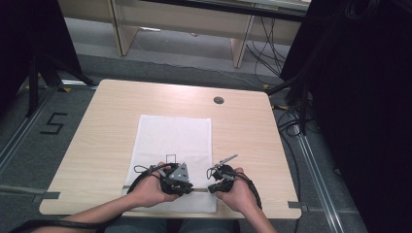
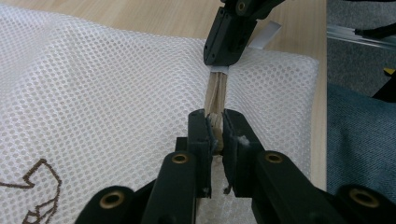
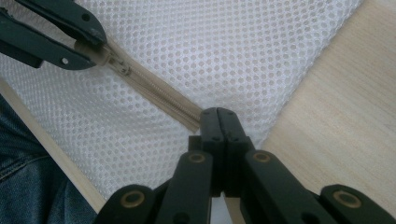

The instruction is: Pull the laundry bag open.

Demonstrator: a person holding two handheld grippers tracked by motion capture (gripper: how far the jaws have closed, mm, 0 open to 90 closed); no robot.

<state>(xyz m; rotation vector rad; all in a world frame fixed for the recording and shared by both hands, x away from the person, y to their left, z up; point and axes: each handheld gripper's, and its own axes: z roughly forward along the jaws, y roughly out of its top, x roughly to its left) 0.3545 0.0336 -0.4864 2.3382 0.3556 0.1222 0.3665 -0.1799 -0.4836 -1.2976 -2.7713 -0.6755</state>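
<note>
High view is showing a white mesh bag (image 1: 172, 141) lying flat on the wooden surface (image 1: 97, 126), with its beige zipper (image 3: 149, 91) running along the bag's near edge. The left claw (image 2: 215, 126) is clenching on the zipper's slider, at the middle of that edge. The right claw (image 3: 218, 122) is gripping the zipper's end, close to the bag's near corner. I am judging that the right one is anchoring the end, so the slider can be pulled against it.
</note>
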